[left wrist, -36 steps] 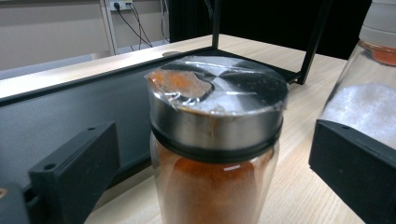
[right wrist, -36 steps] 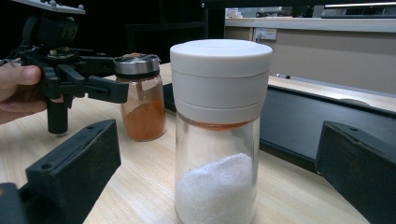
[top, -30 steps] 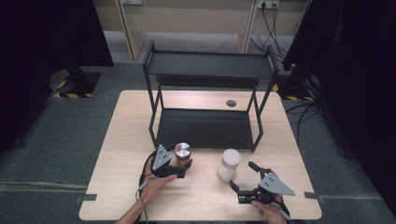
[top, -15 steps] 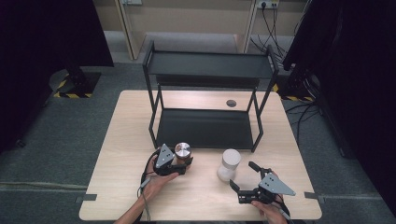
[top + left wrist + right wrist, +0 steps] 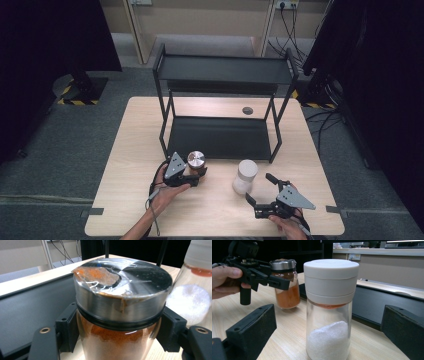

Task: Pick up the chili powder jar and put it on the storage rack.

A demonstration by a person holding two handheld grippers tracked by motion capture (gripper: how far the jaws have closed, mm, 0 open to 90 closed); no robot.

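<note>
Now we see the left gripper (image 5: 196, 174), jaws just closed, clenched on the orange-powder jar (image 5: 195, 163) standing on the table (image 5: 125, 165) before the black rack (image 5: 220, 80). Right gripper (image 5: 259, 192) gapes wide beside the white-capped jar (image 5: 245, 176), not touching.

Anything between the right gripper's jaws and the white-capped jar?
No. In the right gripper view, only bare table lies between the open right gripper and the white-capped jar.

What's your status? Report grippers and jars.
Left gripper shut on spice jar. Right gripper open, short of salt jar. Rack behind, nothing blocking.
</note>
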